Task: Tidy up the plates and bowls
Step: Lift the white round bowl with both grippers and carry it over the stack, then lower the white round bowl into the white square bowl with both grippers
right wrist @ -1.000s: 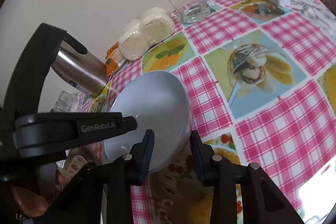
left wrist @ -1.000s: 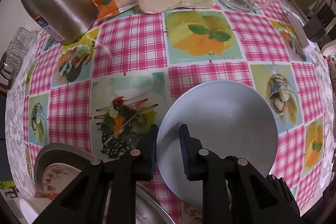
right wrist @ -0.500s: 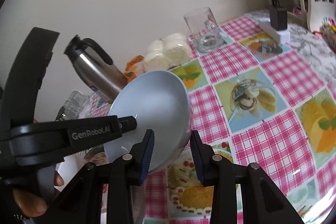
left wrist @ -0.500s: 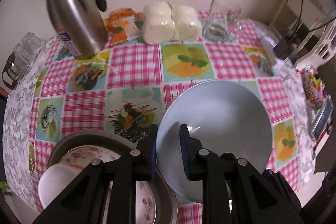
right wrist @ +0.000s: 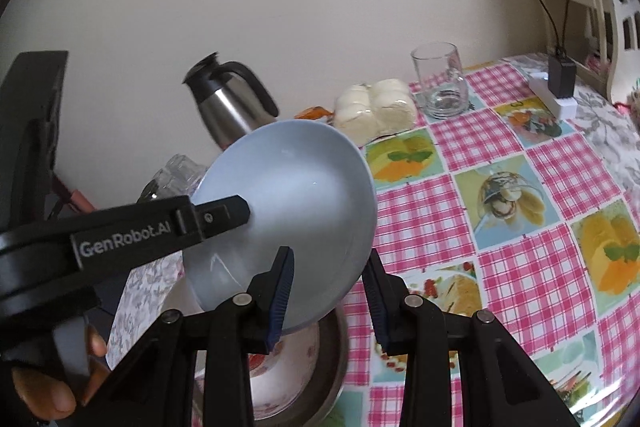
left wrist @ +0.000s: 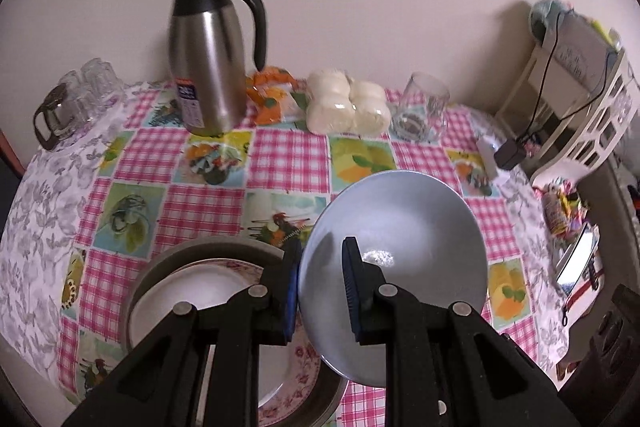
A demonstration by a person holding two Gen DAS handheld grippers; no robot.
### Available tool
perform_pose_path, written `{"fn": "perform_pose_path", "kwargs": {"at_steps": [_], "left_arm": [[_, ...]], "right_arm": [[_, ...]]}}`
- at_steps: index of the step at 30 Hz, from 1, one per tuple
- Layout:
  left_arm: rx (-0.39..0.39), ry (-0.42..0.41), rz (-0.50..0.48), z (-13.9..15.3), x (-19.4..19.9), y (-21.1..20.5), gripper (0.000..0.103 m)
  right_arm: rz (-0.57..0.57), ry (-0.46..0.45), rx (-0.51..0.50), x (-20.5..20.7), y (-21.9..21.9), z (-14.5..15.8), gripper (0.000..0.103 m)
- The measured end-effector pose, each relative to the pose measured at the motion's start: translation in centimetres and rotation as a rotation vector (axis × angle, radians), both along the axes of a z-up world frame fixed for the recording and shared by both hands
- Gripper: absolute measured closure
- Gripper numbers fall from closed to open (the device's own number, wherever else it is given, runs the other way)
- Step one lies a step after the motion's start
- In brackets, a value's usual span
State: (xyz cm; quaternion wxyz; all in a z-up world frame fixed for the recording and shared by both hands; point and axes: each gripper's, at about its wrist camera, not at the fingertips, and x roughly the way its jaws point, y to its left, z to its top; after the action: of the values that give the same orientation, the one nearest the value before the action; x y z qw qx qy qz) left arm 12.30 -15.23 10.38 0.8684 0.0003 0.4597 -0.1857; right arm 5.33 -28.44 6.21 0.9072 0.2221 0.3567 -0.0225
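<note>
A pale blue bowl [left wrist: 400, 227] hangs tilted in the air above the checked tablecloth [left wrist: 288, 155]. My left gripper [left wrist: 322, 247] is shut on its near-left rim, one pad inside and one outside. In the right wrist view the same bowl [right wrist: 296, 195] stands between my right gripper's [right wrist: 328, 259] jaws, which are shut across its lower rim, while the left gripper's finger [right wrist: 224, 213] reaches in from the left. Below the bowl sits a round metal basin [left wrist: 160, 267] holding a white plate [left wrist: 192, 295] and a floral plate [right wrist: 280, 367].
At the back stand a steel thermos jug [left wrist: 208, 67], an orange packet [left wrist: 272, 95], a bag of white buns [left wrist: 348, 107] and a glass mug [left wrist: 420, 111]. Glasses [left wrist: 80, 95] crowd the far left. A power strip with adapter [left wrist: 504, 155] and a white chair [left wrist: 592, 115] are on the right.
Both grippers have risen with the bowl held between them. The table looks farther away, and the basin with plates has come into view under the bowl.
</note>
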Motion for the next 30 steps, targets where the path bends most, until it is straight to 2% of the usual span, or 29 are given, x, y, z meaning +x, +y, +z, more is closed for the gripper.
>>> {"fn": "perform_pose_path", "kwargs": {"at_steps": [6,13,17,21,30], "left_arm": [[-0.074,-0.030,0.037,1.0,-1.6,3.7,0.082],[-0.094,-0.080,0.079,2.2,-3.1,7.3,0.082],[-0.115,-0.092,0.092,2.5,-3.7,9.2,0.082],[-0.119,-0.093,0.104,2.1,-3.9,10.6,0.082],[-0.187,-0.033,0.134,-0.5,-3.2,13.4,0.082]], "right_arm": [[0.047,-0.023,-0.048,-1.0,2.7,1.8,0.065],[0.106,-0.038,-0.085,-1.7,6.3,3.1,0.065],[0.139,-0.023,-0.068,-1.6,7.8,2.7,0.065],[0.158,-0.012,-0.067,-1.5,9.1,2.3,0.065],[0.183,0.015,-0.104,-0.5,11.2,1.6,0.065]]}}
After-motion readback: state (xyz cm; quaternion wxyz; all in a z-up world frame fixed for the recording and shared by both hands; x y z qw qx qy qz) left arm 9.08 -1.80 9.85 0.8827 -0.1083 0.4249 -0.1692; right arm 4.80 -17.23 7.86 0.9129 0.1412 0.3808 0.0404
